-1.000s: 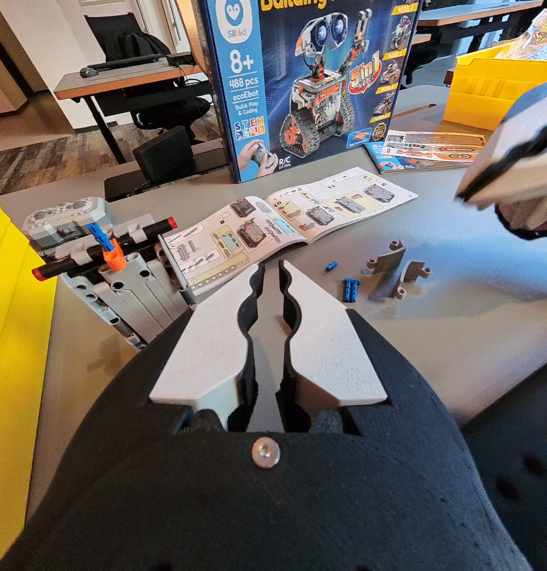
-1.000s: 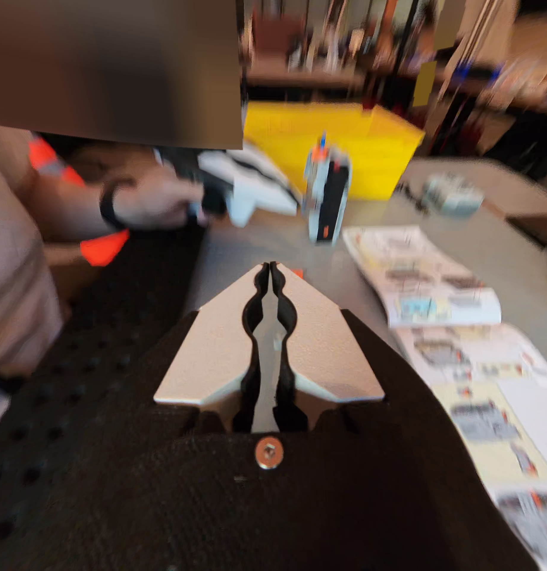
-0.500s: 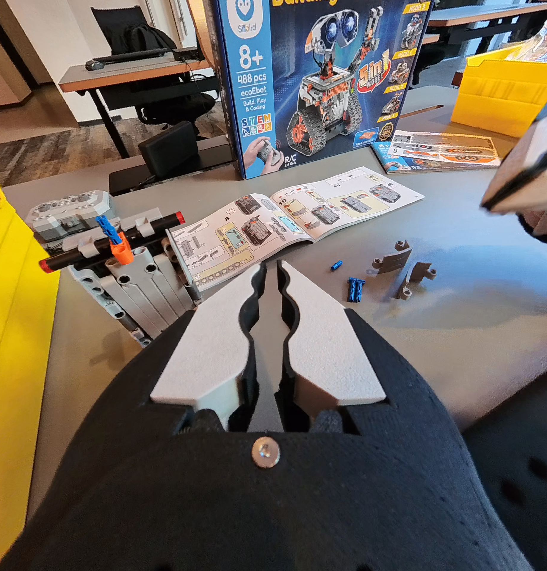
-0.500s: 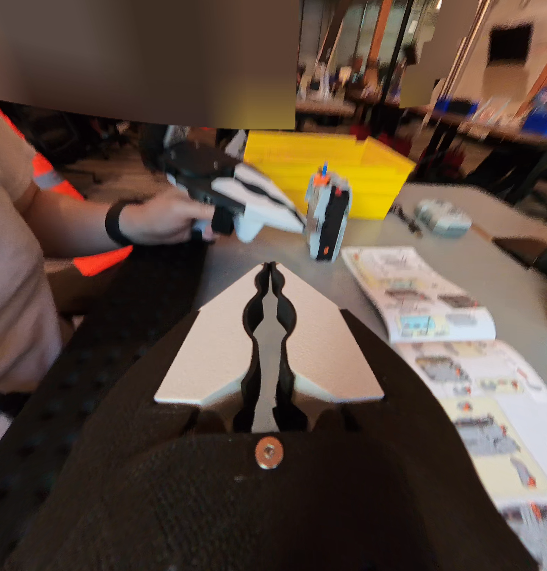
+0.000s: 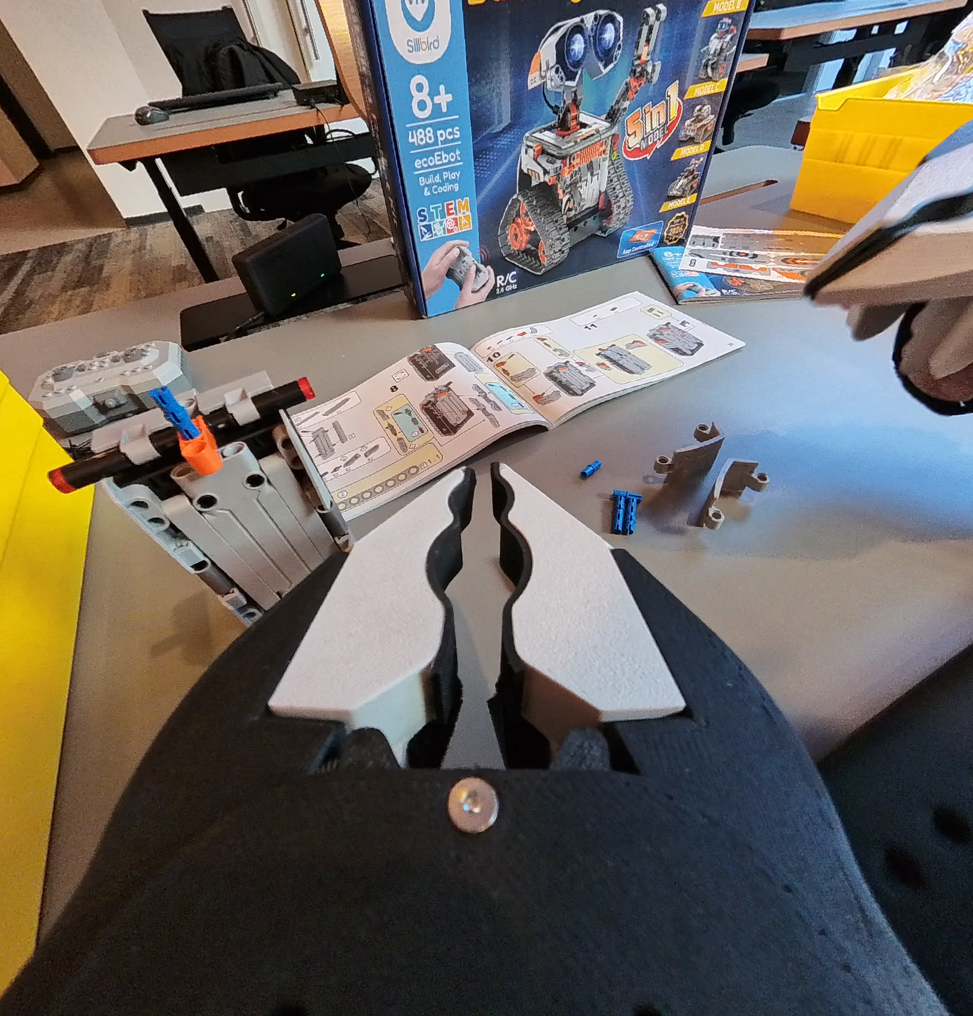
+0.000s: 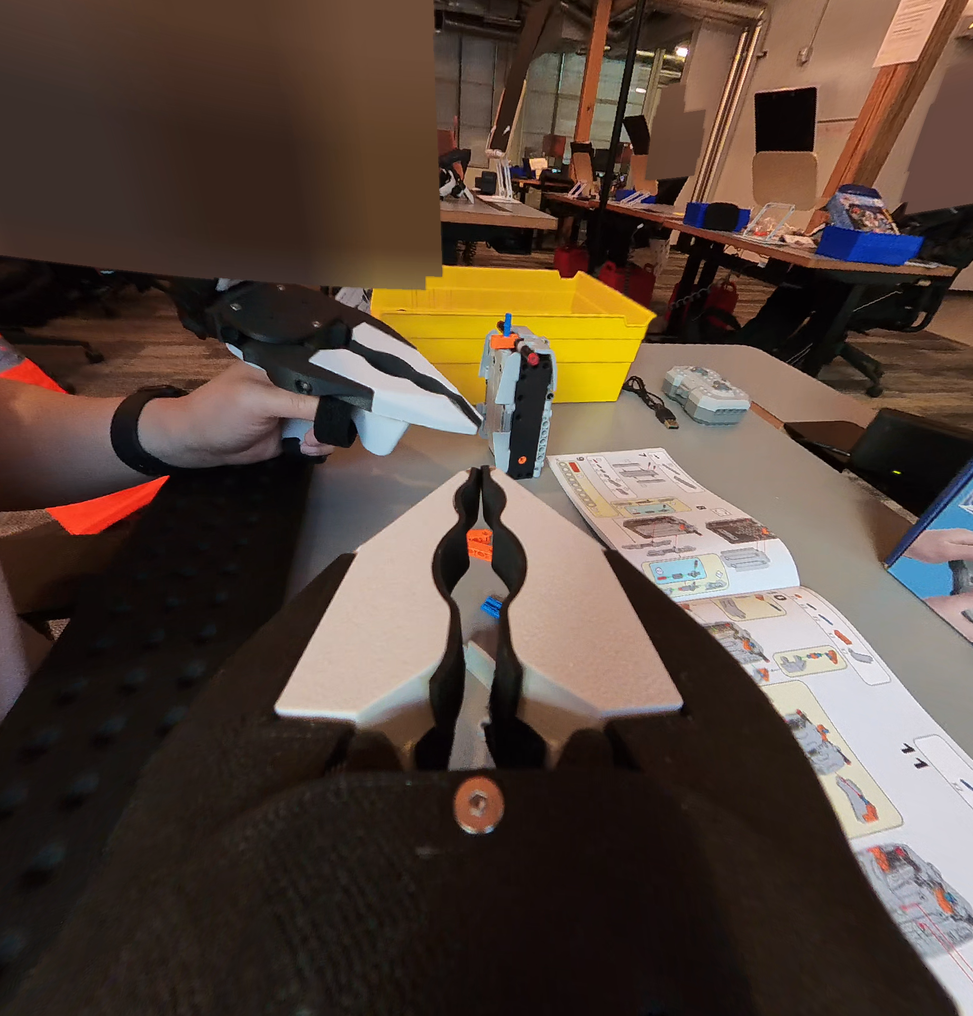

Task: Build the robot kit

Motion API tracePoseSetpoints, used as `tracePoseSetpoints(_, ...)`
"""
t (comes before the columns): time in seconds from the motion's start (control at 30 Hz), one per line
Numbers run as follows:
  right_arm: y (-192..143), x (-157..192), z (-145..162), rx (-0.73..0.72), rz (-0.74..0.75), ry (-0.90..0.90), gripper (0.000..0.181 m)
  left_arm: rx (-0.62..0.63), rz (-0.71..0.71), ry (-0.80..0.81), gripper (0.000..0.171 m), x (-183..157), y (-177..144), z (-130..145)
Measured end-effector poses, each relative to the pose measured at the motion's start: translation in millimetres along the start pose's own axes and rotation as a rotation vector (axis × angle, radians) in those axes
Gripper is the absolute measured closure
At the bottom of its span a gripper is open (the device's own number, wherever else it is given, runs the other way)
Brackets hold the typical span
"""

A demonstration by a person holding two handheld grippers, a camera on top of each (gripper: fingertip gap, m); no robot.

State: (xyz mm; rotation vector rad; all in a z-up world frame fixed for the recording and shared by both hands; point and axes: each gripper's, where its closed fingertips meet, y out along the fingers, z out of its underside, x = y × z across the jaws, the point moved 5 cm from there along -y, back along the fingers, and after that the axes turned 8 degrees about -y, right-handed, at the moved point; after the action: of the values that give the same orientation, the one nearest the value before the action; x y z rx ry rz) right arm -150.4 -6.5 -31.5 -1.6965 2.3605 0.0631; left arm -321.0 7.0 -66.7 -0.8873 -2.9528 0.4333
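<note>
Your left gripper (image 5: 481, 473) hangs just above the grey table (image 5: 803, 605), its jaws parted by a narrow gap and holding nothing. Your right gripper (image 6: 480, 474) has its tips pressed together, and nothing is clamped between them; through the hollows behind the tips an orange piece (image 6: 479, 544) and a blue piece (image 6: 491, 606) show on the table below.

The table stands in an open office with desks, chairs and wood posts. A black perforated mat (image 6: 116, 632) covers its near edge, and a yellow bin (image 6: 528, 324) sits at the left edge.

The grey model (image 5: 214, 495) stands upright by that bin, built of ribbed beams, with a black red-tipped axle across its top carrying an orange connector and a blue pin. It is just left of your left gripper's tips, close but apart.

An open booklet (image 5: 517, 390) lies beyond the tips. To its right lie two blue pins (image 5: 624, 511) and two grey curved panels (image 5: 709, 478). A blue box (image 5: 555, 148) stands behind.
</note>
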Motion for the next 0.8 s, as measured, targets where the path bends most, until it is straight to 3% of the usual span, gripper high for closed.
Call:
tracePoseSetpoints(0.13, 17.9, -0.3, 29.9, 0.234, 0.002, 0.019, 0.181, 0.013, 0.002, 0.009, 0.167, -1.1, 1.5, 1.3)
tracePoseSetpoints(0.23, 7.8, -0.3, 9.7, 0.092, -0.008, 0.002, 0.181, 0.011, 0.005, 0.017, 0.168, -2.2, 1.2, 1.4)
tracePoseSetpoints(0.33, -6.6, 13.6, -5.7, -0.041, -0.161, 0.035, 0.181, 0.016, 0.011, 0.019, 0.168, -2.9, 2.2, 1.7)
tracePoseSetpoints(0.47, -0.6, 24.2, 29.1, 0.209, -0.237, -0.015, 0.181, 0.023, 0.018, 0.027, 0.168, -4.6, 3.4, 2.3)
tracePoseSetpoints(0.53, 4.3, 28.5, 27.7, 0.211, -0.239, -0.04, 0.181, 0.019, 0.017, 0.033, 0.169, -5.1, 2.9, 2.1)
tracePoseSetpoints(0.73, -7.1, 15.8, -10.2, -0.02, -0.06, -0.136, 0.181, 0.019, 0.015, 0.028, 0.169, -4.2, 3.5, 2.1)
tracePoseSetpoints(0.8, -9.8, 3.7, -2.7, 0.005, 0.011, -0.109, 0.181, 0.027, 0.017, 0.028, 0.169, -4.5, 4.9, 2.9)
